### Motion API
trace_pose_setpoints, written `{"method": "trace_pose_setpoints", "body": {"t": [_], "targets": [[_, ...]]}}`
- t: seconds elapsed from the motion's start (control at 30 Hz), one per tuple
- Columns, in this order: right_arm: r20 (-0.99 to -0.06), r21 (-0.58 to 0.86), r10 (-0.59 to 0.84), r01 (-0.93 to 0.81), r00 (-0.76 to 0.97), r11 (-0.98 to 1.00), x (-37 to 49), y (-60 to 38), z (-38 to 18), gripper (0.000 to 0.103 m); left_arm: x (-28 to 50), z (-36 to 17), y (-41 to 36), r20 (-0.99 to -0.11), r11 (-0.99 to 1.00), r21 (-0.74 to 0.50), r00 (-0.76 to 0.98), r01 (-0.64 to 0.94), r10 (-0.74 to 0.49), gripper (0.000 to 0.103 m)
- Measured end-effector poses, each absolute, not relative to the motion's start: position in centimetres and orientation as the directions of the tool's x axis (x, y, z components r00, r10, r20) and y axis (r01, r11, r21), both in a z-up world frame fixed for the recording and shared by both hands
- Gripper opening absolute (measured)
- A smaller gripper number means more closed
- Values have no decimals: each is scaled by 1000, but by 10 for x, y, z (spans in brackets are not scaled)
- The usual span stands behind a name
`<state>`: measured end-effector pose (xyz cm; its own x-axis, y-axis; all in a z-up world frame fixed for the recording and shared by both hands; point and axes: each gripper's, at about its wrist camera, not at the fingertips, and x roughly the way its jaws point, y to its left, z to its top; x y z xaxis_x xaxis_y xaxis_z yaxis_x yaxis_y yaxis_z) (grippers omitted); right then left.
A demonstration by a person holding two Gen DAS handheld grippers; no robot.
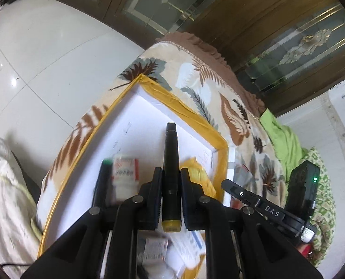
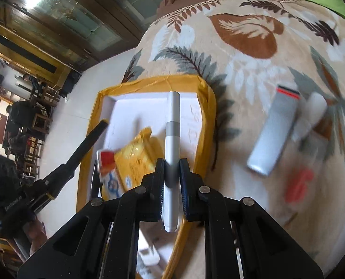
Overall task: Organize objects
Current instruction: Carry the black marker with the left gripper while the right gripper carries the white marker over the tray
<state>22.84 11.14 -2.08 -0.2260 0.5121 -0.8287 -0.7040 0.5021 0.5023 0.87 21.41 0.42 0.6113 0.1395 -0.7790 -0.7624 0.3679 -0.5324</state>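
black marker [image 1: 170,174], yellow end cap toward me, is clamped in my left tongs [image 1: 171,186]; long axis runs straight out along the fingers, tip forward and down. below it lies the white tray with yellow-taped rim [image 1: 191,109], so the marker hangs over the tray's open floor, not yet touching it as far as i can judge.

silver pen [image 2: 172,153] is clamped the same way in my right tongs [image 2: 172,174], axis along the fingers, tip toward the tray's far wall [image 2: 149,81].

relation that matters: both held things already point into the tray, which lies ahead of and beneath both tongs. neither hand looks clearly nearer. a drop would lay each pen lengthwise, far end first.

tray contents: yellow packet [image 2: 137,148], a red-and-white box [image 1: 126,165], a green-capped dark pen [image 1: 102,179] beside it, blurred.

left view only: the marker's full length, and the right tongs' finger [image 1: 249,193] off to the side.
right view only: a grey tube with a red band [image 2: 272,132] and a blurred red thing [image 2: 298,183] lying on the leaf-print blanket [image 2: 242,58], outside the tray; the left tongs [image 2: 86,141] over the tray's near-left rim.
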Motion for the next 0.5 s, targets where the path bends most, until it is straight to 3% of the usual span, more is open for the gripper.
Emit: {"method": "trace_pose_setpoints", "body": {"t": [0.27,0.5], "targets": [[-851,474,465,-738,-244,480,239,147,-38,12,46,-15,241,-846,394,-443,521,-805,114,13],[-870,461,394,-769,-295,442,237,167,-49,12,48,-13,247,-853,387,-430,507,-816,121,13]]}}
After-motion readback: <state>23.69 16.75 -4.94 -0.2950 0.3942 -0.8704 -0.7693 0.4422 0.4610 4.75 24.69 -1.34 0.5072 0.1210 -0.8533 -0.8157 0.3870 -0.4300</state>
